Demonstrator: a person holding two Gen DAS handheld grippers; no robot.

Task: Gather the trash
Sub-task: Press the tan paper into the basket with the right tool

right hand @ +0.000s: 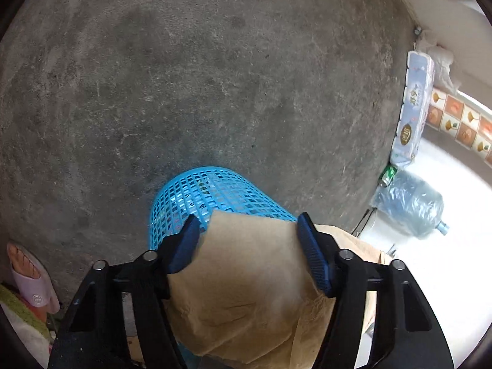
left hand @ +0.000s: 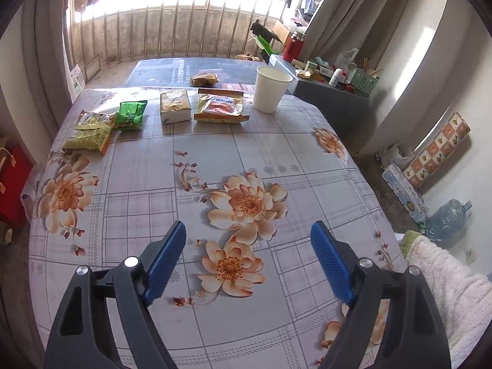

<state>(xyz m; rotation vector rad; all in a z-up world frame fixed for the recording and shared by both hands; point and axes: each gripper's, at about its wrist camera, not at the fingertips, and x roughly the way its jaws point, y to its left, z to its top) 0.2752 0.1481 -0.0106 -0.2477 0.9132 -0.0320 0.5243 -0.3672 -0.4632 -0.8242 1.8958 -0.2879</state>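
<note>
My left gripper (left hand: 248, 237) stands open and empty above the flowered tablecloth (left hand: 147, 184). At the table's far edge lie a yellow-green snack bag (left hand: 89, 130), a green packet (left hand: 131, 114), a yellow tissue pack (left hand: 174, 105) and an orange snack wrapper (left hand: 220, 106). A white paper cup (left hand: 270, 88) stands to their right. Low over a blue mesh basket (right hand: 212, 200) on the floor, my right gripper (right hand: 247, 227) has its jaws apart. A flat brown paper sheet (right hand: 252, 279) lies under and between them, reaching past both fingers. I see no squeeze on it.
A cluttered low cabinet (left hand: 332, 92) and curtains stand beyond the table's right corner. A white towel (left hand: 455, 289) lies at the right. On the concrete floor near the wall are a tissue-roll pack (right hand: 413, 107) and a water jug (right hand: 412, 204). A pink slipper (right hand: 30, 279) lies at the left.
</note>
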